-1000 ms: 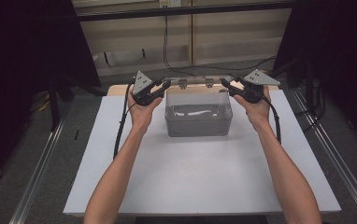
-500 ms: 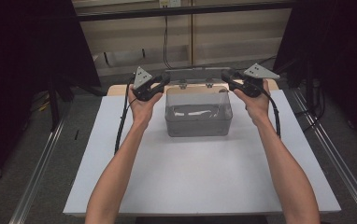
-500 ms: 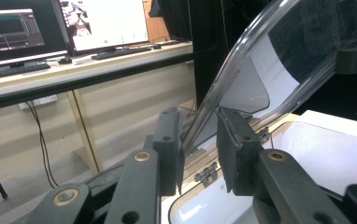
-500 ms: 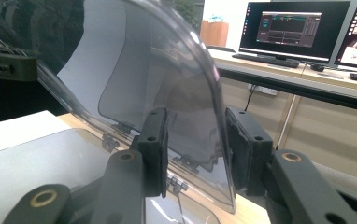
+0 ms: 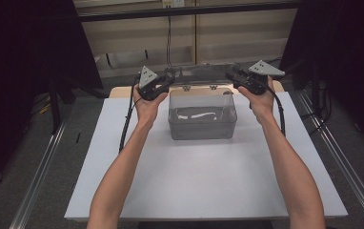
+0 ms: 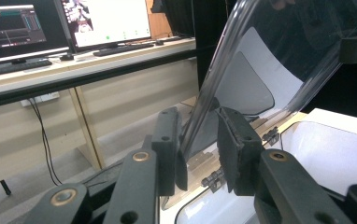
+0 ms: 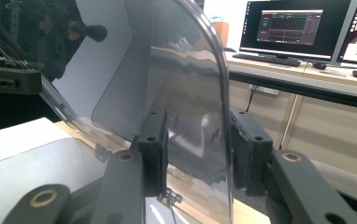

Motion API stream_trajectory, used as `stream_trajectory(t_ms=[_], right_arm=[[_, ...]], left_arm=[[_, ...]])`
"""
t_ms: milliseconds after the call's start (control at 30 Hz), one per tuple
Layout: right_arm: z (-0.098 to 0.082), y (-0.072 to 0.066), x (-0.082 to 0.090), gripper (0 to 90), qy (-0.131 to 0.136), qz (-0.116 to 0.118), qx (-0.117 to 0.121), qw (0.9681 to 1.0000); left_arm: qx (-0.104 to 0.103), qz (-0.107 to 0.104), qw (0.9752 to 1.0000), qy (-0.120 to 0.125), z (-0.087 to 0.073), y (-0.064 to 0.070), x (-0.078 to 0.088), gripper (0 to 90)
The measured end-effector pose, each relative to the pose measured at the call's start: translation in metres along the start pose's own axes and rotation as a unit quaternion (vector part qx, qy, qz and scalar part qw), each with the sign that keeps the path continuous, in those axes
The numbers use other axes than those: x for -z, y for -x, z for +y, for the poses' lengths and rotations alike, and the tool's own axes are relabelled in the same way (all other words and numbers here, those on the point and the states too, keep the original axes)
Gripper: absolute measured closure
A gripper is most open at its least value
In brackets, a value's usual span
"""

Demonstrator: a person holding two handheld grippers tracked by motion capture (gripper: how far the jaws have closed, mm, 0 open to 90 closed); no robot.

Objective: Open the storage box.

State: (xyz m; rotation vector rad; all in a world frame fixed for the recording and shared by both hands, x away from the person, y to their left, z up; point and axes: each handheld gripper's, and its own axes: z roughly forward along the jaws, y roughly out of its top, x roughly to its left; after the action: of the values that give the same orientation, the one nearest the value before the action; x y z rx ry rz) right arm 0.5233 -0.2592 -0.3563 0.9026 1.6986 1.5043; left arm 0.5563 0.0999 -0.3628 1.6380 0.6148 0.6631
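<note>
A clear plastic box [image 5: 202, 121] stands at the far middle of the white table top [image 5: 194, 181], with a thin white item [image 5: 198, 115] lying inside. Its hinged clear lid [image 5: 201, 74] is swung up and stands over the back edge. My left gripper [image 5: 170, 76] is shut on the lid's left edge, and my right gripper [image 5: 231, 72] on its right edge. The left gripper view has the lid [image 6: 260, 70] rising between my left gripper's [image 6: 200, 154] pads. In the right gripper view my right gripper [image 7: 197, 149] straddles the lid's [image 7: 167, 60] curved rim.
Small hinges [image 5: 199, 87] join lid and box at the back. Behind the table runs a wooden counter [image 6: 74, 70] with monitors [image 7: 284, 28] and a keyboard. Metal rails [image 5: 332, 157] flank the table, and dark curtains hang at both sides.
Both grippers have risen and moved toward the back of the table, swinging the lid further up on its hinges. The box has stayed in place.
</note>
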Motion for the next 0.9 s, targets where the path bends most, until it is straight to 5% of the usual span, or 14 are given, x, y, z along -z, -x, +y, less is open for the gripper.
stream_trajectory(t_ms=[533, 900], right_arm=[[-0.008, 0.005, -0.017, 55.4, -0.002, 0.004, -0.017, 0.9999], [-0.021, 0.01, -0.024, 55.5, -0.026, -0.007, -0.023, 0.9994]], left_arm=[[0.007, 0.004, 0.9999, -0.012, -0.005, -0.007, -0.011, 70.6], [0.014, 0.004, 0.9998, -0.012, -0.005, -0.013, -0.016, 71.5]])
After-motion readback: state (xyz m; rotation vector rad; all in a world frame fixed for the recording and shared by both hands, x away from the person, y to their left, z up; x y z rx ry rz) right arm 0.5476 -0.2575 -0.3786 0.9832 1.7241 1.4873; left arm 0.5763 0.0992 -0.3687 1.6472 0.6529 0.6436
